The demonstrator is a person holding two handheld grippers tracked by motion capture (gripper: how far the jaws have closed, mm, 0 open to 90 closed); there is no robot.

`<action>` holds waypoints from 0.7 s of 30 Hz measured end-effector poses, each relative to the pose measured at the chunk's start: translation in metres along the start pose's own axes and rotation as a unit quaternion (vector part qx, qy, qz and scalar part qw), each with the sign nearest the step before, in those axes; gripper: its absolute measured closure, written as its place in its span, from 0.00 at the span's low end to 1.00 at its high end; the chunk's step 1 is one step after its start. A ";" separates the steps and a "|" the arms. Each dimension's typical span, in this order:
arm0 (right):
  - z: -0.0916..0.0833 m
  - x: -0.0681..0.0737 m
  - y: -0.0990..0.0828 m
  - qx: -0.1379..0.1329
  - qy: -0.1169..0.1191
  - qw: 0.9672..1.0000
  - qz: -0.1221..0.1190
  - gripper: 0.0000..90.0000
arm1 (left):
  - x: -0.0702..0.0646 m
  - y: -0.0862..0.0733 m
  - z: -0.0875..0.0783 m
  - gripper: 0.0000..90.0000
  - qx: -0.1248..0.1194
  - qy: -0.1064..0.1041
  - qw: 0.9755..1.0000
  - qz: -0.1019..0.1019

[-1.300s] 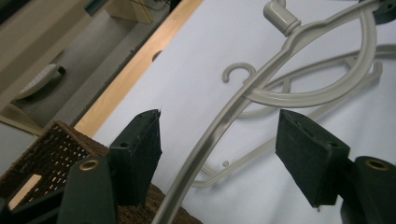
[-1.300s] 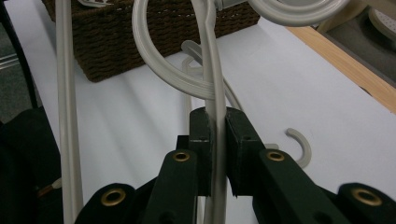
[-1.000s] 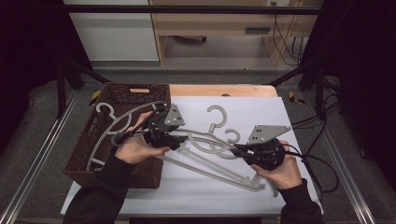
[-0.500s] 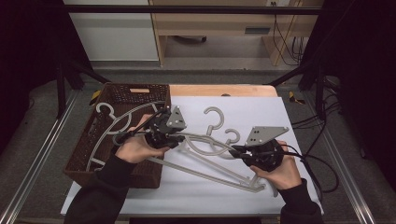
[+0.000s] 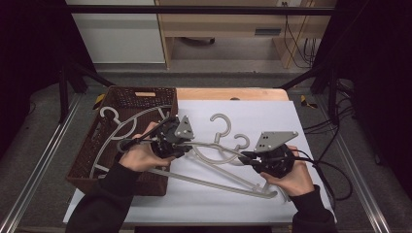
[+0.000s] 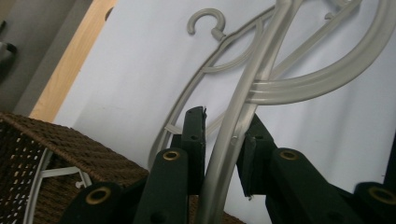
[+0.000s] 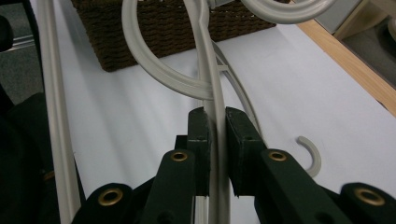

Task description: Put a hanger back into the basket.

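Two grey plastic hangers (image 5: 214, 158) lie crossed on the white sheet (image 5: 301, 126), their hooks (image 5: 221, 121) pointing to the far side. My left gripper (image 5: 188, 145) is by the basket's right wall. Its jaws have just been closing, and a thin curved hanger arm (image 6: 233, 140) runs slantwise between them, touching both pads. In the left gripper view the gripper (image 6: 226, 126) faces across the sheet. My right gripper (image 5: 245, 158), near the sheet's right side, is shut on a thin hanger arm (image 7: 211, 84). Its pads press on that arm in the right gripper view (image 7: 215, 116).
A brown wicker basket (image 5: 121, 94) stands at the left with more pale hangers (image 5: 109, 128) in it. A long straight hanger bar (image 5: 214, 182) runs along the near side of the sheet. A wooden table edge (image 5: 228, 93) lies beyond the sheet.
Both hands and the hangers stay where they were. The left gripper's jaws look drawn in closer on the hanger arm than a second ago.
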State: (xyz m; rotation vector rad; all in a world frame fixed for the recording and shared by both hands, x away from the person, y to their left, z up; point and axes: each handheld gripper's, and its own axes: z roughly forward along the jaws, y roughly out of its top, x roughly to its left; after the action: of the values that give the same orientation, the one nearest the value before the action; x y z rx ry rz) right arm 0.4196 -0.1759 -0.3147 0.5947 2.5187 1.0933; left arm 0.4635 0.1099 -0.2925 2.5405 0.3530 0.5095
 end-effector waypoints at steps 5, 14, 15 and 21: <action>-0.002 0.003 0.000 -0.004 0.005 1.000 -0.007 0.91 | 0.001 -0.001 -0.001 0.80 -0.011 -0.004 1.000 -0.007; -0.003 0.003 -0.001 -0.002 0.008 1.000 -0.010 0.91 | -0.001 -0.002 -0.002 0.78 -0.016 -0.020 1.000 0.002; -0.003 0.003 -0.001 -0.001 0.009 1.000 -0.009 0.91 | -0.001 -0.003 -0.002 0.79 -0.016 -0.018 1.000 0.000; 0.002 -0.001 -0.002 0.001 0.001 1.000 0.001 0.88 | -0.003 -0.003 -0.003 0.84 -0.010 -0.019 1.000 0.006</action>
State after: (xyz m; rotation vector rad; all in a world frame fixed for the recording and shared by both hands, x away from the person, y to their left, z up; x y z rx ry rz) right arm 0.4208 -0.1765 -0.3171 0.5963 2.5212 1.0915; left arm 0.4597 0.1128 -0.2929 2.5316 0.3168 0.4653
